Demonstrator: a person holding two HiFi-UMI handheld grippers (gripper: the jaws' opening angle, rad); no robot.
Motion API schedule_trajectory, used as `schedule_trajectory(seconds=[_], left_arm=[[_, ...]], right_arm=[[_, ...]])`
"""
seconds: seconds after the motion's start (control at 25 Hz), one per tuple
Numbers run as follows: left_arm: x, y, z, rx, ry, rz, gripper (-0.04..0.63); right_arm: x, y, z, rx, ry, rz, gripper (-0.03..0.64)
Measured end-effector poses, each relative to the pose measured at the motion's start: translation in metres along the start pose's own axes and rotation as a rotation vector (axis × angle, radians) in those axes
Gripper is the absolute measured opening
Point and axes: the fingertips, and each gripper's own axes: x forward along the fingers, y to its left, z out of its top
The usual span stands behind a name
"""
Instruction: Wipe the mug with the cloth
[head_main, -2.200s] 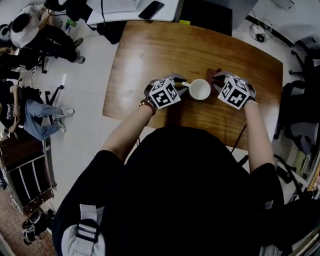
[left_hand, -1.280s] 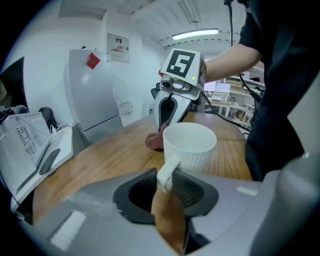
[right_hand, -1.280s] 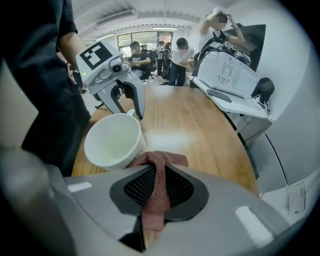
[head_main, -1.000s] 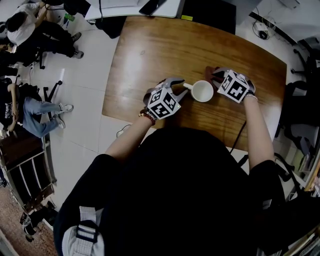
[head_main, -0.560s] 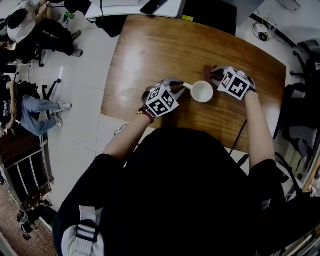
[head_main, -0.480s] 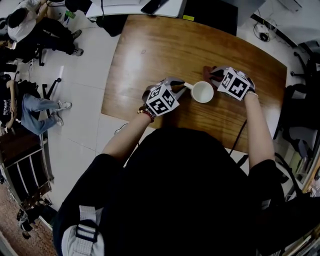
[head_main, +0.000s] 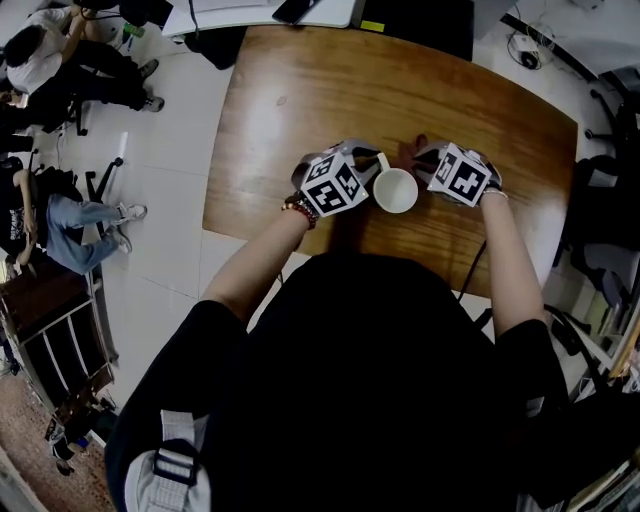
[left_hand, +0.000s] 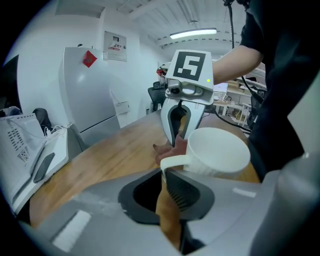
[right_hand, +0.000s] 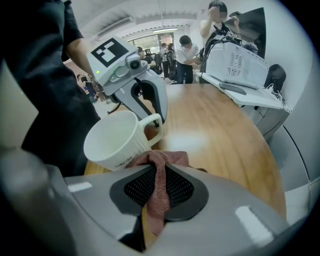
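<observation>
A white ribbed mug is over the wooden table, between my two grippers. My left gripper is shut on the mug's handle, whose thin white loop is pinched between the jaws. In the right gripper view the mug leans, mouth turned toward the person. My right gripper is shut on a reddish-brown cloth. The cloth bunches against the mug's side opposite the left gripper. Past the mug, the left gripper view shows the right gripper with the cloth.
The person's body crowds the table's near edge. A white printer stands on a neighbouring desk beyond the table's far side. Seated people are on the floor side at the left. Dark chairs stand at the right.
The left gripper's jaws, open around the handle a second ago, have closed on it. The right gripper with the cloth has come in closer to the mug.
</observation>
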Motion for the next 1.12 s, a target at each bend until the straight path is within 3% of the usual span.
schedule_trajectory(seconds=[0.32, 0.6, 0.84, 1.12], left_arm=[[0.006, -0.001, 0.007, -0.010, -0.017, -0.028, 0.026], [0.007, -0.002, 0.009, -0.007, -0.017, -0.027, 0.026], [0.007, -0.001, 0.008, -0.011, -0.022, -0.025, 0.026], [0.007, -0.002, 0.009, -0.009, -0.026, -0.026, 0.026]], right_arm=[[0.002, 0.006, -0.003, 0.045, -0.040, -0.017, 0.051], [-0.026, 0.001, 0.024, 0.016, -0.130, -0.019, 0.051], [-0.025, 0.002, 0.029, -0.033, -0.098, -0.004, 0.051], [-0.006, -0.002, 0.028, 0.024, -0.092, -0.011, 0.049]])
